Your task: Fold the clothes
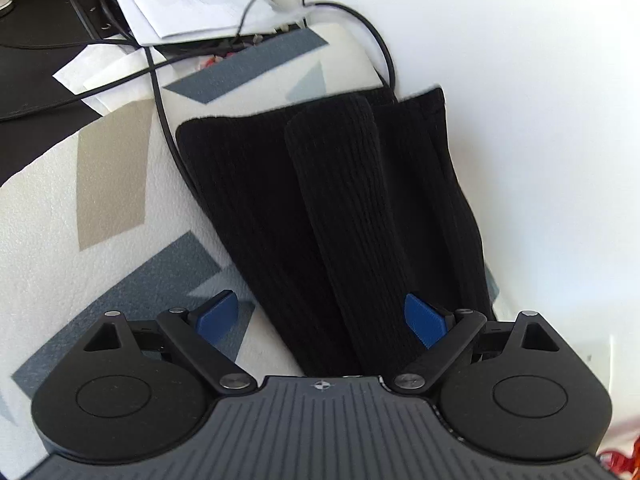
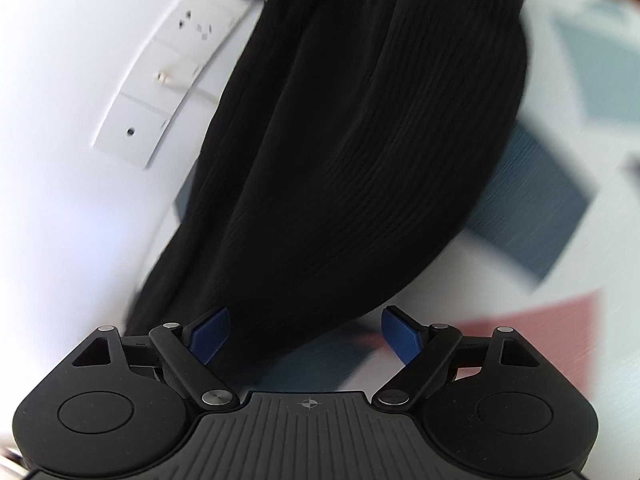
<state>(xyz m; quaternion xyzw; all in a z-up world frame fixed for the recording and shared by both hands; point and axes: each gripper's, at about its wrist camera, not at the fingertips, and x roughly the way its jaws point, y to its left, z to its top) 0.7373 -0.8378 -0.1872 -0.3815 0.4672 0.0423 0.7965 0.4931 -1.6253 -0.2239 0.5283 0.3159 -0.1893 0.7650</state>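
Both tongs wide open over black ribbed garment [image 1: 328,208]; only left view shows cable [image 1: 162,92], right wall sockets [image 2: 168,68]

Right view motion-blurred; black garment [image 2: 360,140] cut off at top, perhaps ribbed
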